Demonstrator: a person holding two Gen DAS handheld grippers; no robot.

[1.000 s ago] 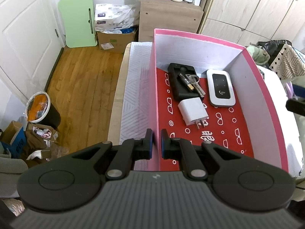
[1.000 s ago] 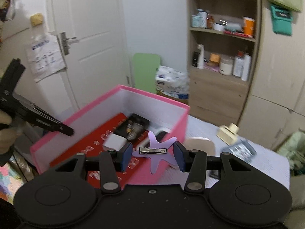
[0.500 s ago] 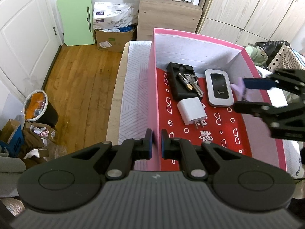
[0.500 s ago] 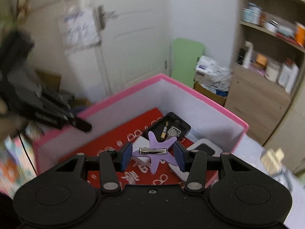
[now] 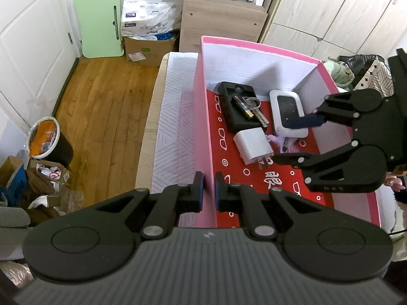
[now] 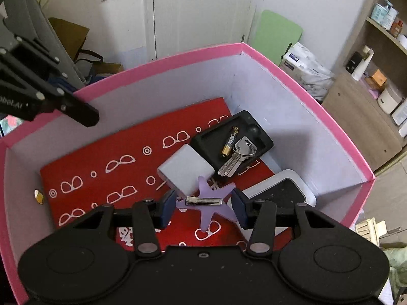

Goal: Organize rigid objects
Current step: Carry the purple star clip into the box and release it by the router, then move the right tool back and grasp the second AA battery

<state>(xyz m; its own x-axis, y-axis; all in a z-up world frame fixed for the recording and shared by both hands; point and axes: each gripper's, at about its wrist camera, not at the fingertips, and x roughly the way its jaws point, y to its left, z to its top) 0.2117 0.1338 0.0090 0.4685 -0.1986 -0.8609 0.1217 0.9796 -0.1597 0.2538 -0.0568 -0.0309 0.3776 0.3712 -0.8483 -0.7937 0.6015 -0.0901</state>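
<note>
Star hair clip (image 6: 205,201), purple with a metal clasp, sits inside the pink box (image 5: 203,117) on the red liner, between the right gripper (image 6: 205,209) jaws, which have just been opening; pads stand apart from the star's tips, not pressing. White charger (image 6: 185,171) touches the clip at its 11 o'clock, black tray (image 6: 230,137) with keys (image 6: 235,158) and a small battery (image 6: 229,143) at 1 o'clock, white router (image 6: 279,190) at 3 o'clock. Left gripper (image 5: 208,190) jaws are clamped together on the box's near wall at the 6 o'clock edge of the left wrist view. Box rests on a white-covered surface (image 5: 173,117).
</note>
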